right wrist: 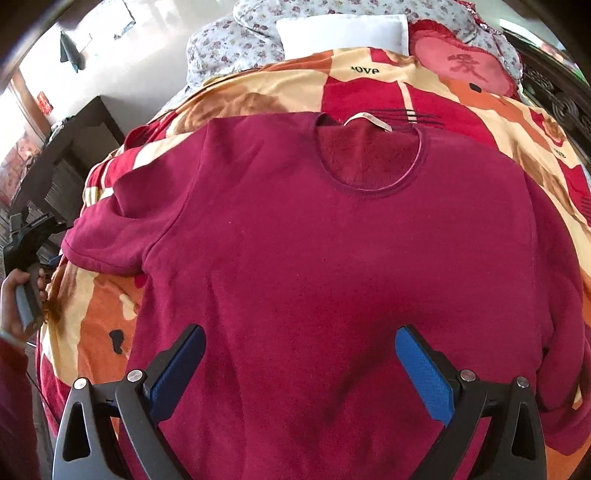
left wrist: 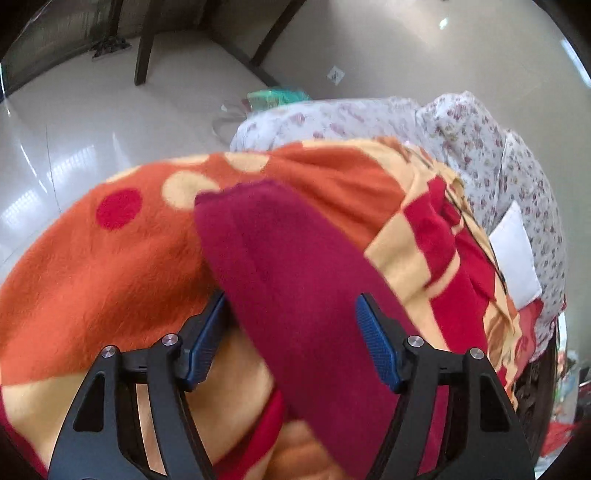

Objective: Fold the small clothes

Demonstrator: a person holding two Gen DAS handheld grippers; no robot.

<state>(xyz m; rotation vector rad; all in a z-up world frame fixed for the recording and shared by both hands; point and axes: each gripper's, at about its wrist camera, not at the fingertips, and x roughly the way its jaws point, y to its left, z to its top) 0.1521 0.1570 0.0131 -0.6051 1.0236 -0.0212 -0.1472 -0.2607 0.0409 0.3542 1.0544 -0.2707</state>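
A maroon long-sleeved top (right wrist: 332,258) lies flat, neck opening up, on a patterned blanket (right wrist: 461,92). Its white neck label (right wrist: 369,120) shows. My right gripper (right wrist: 300,328) is open, hovering over the top's lower front with nothing pinched. One maroon sleeve (left wrist: 295,277) runs diagonally across the left wrist view. My left gripper (left wrist: 291,297) is open astride this sleeve, and its blue pads (left wrist: 376,343) do not clamp the cloth. At the far left of the right wrist view, a hand (right wrist: 14,295) holds the left gripper's handle by the blanket's edge, near the sleeve cuff (right wrist: 85,240).
The orange, red and cream blanket (left wrist: 92,277) covers a bed. A floral quilt (left wrist: 461,147), a white pillow (right wrist: 343,33) and a red cushion (right wrist: 465,66) lie at its far end. A glossy tiled floor (left wrist: 74,129), dark chair legs (left wrist: 144,48) and a dark table (right wrist: 74,136) lie beyond the bed.
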